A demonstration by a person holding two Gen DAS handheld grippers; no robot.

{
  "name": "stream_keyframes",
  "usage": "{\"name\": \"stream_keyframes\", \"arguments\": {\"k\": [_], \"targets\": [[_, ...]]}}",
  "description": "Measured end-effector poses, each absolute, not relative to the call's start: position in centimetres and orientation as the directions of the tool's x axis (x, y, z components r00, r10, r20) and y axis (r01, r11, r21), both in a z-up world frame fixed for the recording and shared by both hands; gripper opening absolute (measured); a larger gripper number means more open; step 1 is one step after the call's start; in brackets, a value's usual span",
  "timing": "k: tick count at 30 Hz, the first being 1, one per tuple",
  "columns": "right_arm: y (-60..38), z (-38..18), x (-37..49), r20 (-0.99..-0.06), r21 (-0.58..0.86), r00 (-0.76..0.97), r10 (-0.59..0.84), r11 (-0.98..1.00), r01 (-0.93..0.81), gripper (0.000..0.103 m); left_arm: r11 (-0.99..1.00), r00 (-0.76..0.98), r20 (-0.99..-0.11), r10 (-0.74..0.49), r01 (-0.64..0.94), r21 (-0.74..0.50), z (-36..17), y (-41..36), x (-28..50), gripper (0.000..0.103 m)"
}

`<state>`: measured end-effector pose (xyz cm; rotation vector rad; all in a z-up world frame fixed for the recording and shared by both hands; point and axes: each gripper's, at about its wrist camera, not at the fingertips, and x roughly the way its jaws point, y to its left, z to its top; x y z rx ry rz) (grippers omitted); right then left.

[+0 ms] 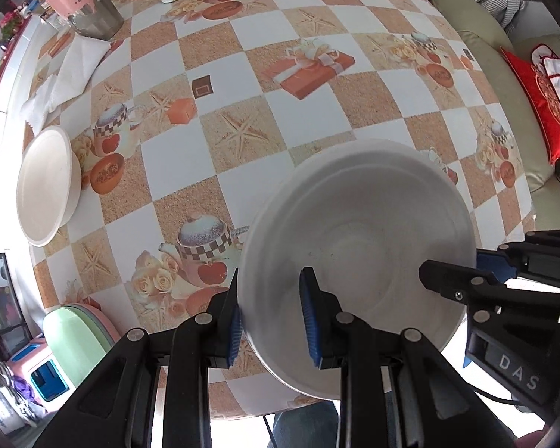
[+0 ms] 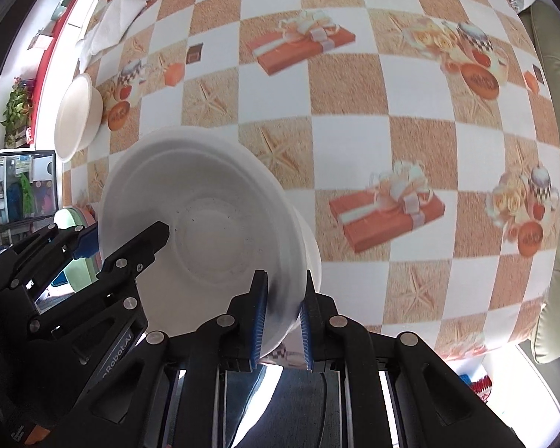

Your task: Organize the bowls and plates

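The large round white bowl (image 1: 358, 257) hangs tilted above the near edge of the table (image 1: 317, 119) with its checked, picture-printed cloth, pinched by both tools on opposite sides of its rim: the left tool (image 1: 272, 321) clamps narrowly over one wall, the right tool (image 2: 282, 321) over the other. It holds nothing, and neither does the smaller white bowl (image 1: 44, 186) standing well apart from it, toward the table's far left edge. The held bowl's near rim is cut off behind the black tool bodies, and motion blur softens its outline.
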<state>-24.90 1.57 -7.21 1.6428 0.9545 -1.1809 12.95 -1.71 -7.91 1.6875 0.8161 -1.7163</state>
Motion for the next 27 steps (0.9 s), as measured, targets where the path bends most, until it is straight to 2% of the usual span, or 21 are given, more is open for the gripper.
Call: {"name": "stream_keyframes", "arguments": {"k": [7, 10, 12, 14, 18, 19, 20, 21, 22, 27], "targets": [[2.5, -8.5, -24.4, -0.970, 0.169, 0.218, 0.112, -0.335, 0.927, 0.018, -0.648, -0.013, -0.999, 0.035, 0.761, -0.033, -8.9, -0.7, 12.7, 0.030], [2.7, -9.1, -24.3, -0.968, 0.169, 0.221, 0.120, -0.339, 0.926, 0.018, -0.643, -0.016, -0.999, 0.036, 0.765, -0.035, -9.0, -0.6, 12.9, 0.039], [2.7, -9.3, -24.1, -0.969, 0.165, 0.215, 0.122, -0.333, 0.928, 0.018, -0.639, -0.016, -1.000, 0.016, 0.769, -0.023, -8.7, -0.5, 13.2, 0.058], [2.7, -9.2, -24.0, -0.971, 0.154, 0.204, 0.121, -0.333, 0.930, 0.018, -0.633, -0.026, -1.000, -0.004, 0.774, -0.018, -8.2, -0.6, 13.7, 0.069], [2.9, -8.9, -23.8, -0.974, 0.143, 0.193, 0.120, -0.339, 0.930, 0.019, -0.615, -0.044, -0.999, -0.023, 0.788, -0.020, -7.4, -1.1, 15.0, 0.080], [2.9, -8.8, -23.9, -0.974, 0.139, 0.190, 0.120, -0.341, 0.930, 0.026, -0.609, -0.040, -0.999, -0.027, 0.793, -0.016, -7.3, -1.1, 15.4, 0.080], [3.0, -8.7, -24.0, -0.975, 0.135, 0.185, 0.119, -0.344, 0.929, 0.055, -0.600, -0.032, -0.999, -0.029, 0.800, -0.008, -7.3, -1.2, 15.9, 0.080], [3.1, -8.4, -24.1, -0.978, 0.128, 0.175, 0.109, -0.345, 0.930, 0.071, -0.590, -0.028, -0.999, -0.025, 0.808, -0.008, -7.3, -1.3, 16.4, 0.080], [3.1, -8.1, -24.1, -0.982, 0.120, 0.162, 0.097, -0.343, 0.932, 0.079, -0.579, -0.027, -0.999, -0.016, 0.815, -0.013, -7.4, -1.4, 16.9, 0.080], [3.0, -7.5, -24.2, -0.985, 0.113, 0.150, 0.082, -0.347, 0.931, 0.079, -0.521, -0.021, -1.000, 0.020, 0.853, -0.029, -7.8, -1.7, 19.4, 0.081]]}}
